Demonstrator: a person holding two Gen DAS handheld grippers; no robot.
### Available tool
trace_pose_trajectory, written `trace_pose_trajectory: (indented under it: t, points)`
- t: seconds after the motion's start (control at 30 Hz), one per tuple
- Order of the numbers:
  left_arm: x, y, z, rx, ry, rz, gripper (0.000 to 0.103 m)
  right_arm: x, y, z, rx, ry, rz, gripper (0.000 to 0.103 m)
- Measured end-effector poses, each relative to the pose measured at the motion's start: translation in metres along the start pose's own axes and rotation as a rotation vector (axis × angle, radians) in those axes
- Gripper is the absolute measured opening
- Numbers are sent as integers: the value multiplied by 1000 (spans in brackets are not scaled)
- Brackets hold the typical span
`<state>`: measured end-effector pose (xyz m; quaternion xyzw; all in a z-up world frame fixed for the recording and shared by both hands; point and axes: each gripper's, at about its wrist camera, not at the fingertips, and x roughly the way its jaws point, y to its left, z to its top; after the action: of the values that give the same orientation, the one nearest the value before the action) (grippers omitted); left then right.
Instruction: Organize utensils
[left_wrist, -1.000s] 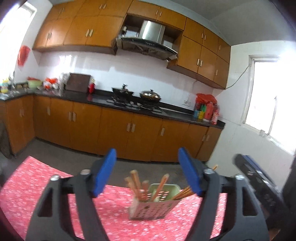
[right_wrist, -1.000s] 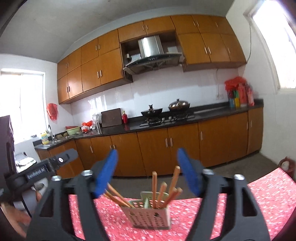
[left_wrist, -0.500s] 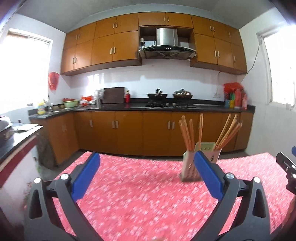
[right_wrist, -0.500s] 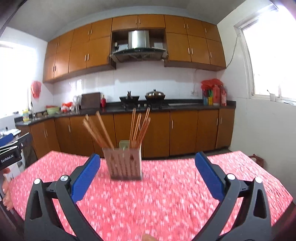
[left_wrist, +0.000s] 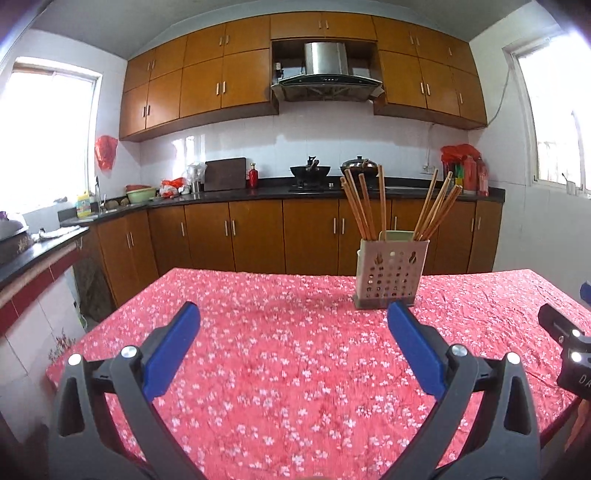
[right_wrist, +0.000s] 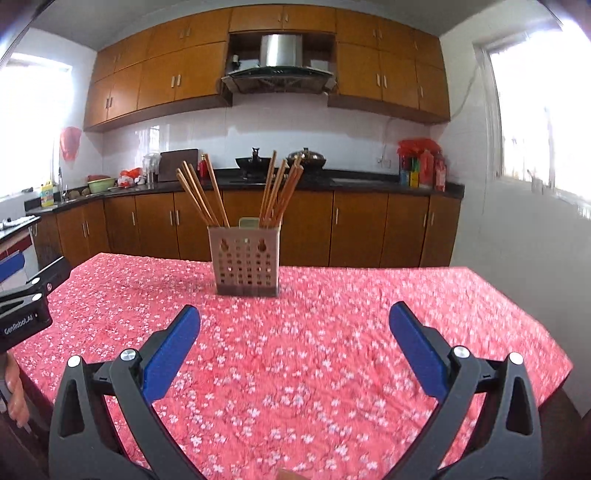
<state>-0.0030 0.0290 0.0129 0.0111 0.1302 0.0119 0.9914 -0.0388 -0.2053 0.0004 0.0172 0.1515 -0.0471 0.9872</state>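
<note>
A: Where is the chopstick holder (left_wrist: 392, 273)?
B: Upright on the red-clothed bench (left_wrist: 295, 369), chopsticks (right_wrist: 207, 195) inside.
A: The left hand-held gripper (left_wrist: 293, 317) and right hand-held gripper (right_wrist: 294, 317)?
B: Both have just spread wide, nothing between the pads, short of it.

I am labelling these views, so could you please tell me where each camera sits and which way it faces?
Left wrist: on the left gripper, open, facing the chopstick holder on the red floral tablecloth; the right gripper's body shows at the right edge.
Right wrist: on the right gripper, open, facing the same holder; a hand shows at the left edge.
Shared: holder, chopsticks, tablecloth, kitchen cabinets.
</note>
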Motion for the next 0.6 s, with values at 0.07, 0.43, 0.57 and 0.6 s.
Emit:
trace_pose_trajectory:
  t: [0.07,0.43,0.57,0.6]
  points:
    - [0,3,-3,-13,-5,13,99,1,-1,-3,12,5,0,101]
    - [2,6,-17,-3,-1,29,99,-1,6,-15,-21,15,-16,101]
    - [3,2,-20,16,5,33,99,1,8,-19,-21,31,-29,101]
    - [4,1,-22,16,8,30,99,1,8,-19,-21,34,-30,101]
